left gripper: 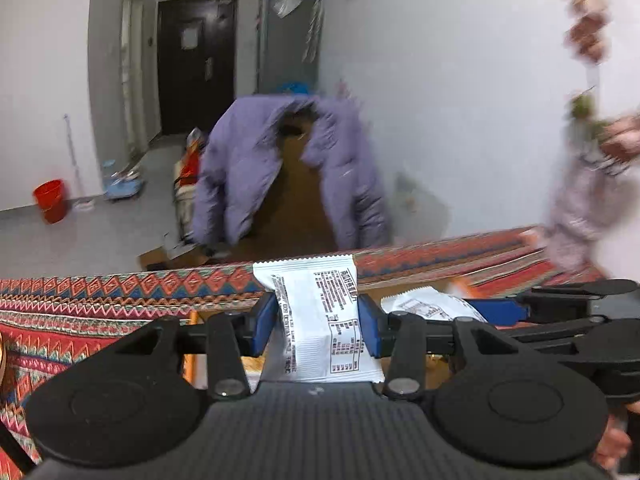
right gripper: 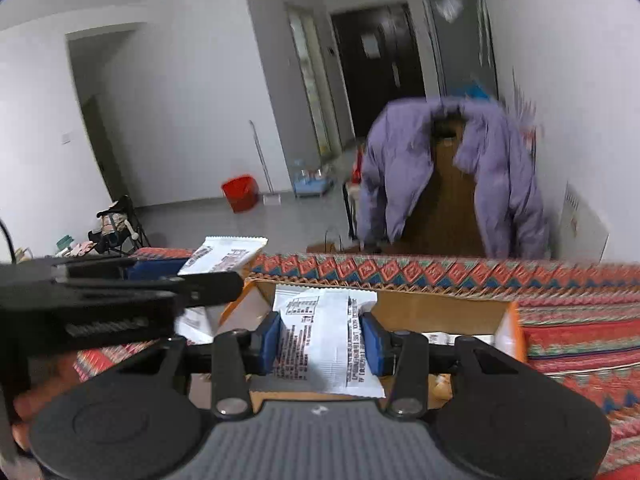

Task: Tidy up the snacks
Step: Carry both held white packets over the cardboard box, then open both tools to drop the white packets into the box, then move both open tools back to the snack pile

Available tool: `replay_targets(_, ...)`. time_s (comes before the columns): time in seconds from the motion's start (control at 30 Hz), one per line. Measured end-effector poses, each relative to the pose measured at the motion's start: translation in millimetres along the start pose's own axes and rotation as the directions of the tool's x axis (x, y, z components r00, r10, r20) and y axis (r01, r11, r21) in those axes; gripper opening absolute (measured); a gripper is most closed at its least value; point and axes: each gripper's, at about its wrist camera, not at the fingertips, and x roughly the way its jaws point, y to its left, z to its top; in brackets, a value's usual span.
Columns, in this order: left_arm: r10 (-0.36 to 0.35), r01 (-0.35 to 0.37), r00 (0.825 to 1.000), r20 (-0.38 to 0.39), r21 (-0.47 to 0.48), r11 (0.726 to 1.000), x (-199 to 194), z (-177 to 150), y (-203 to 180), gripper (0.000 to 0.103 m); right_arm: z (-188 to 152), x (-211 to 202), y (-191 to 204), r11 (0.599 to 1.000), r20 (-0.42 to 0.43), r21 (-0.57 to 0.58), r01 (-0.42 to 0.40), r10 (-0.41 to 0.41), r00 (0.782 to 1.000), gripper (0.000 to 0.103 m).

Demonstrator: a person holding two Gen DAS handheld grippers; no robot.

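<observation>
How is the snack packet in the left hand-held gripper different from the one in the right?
The left packet is held higher, rising past the tablecloth edge; the right packet hangs low above the open cardboard box. Both are white printed sachets, clamped upright between blue pads.

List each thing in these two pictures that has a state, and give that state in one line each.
left gripper: shut on a white snack packet
right gripper: shut on a second white packet
cardboard box: open
dark door: closed
purple jacket: unzipped
</observation>
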Motion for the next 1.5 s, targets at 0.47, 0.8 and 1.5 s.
replay_targets(0.47,-0.001,-0.038,0.968,-0.251,-0.151,0.988,133.9,-40.6,44.3,0.047,-26.2,121.9,-53.8,0.974,-0.149,0.217,0.071,-0.039,0.988,0.051)
replay_targets(0.8,-0.05,0.021,0.972,-0.23,-0.125,0.992,102.0,-28.4,28.9,0.069,-5.8,52.6,-53.0,0.979,-0.12,0.118,0.167,-0.152,0.981,0.064)
replay_targets(1.5,0.021,-0.023,0.999,-0.042,-0.027,0.999,-158.2,-52.9,9.0,0.082,-41.3,-157.4,3.0,0.971,0.012,-0.089,0.222,-0.222,0.975,0.087)
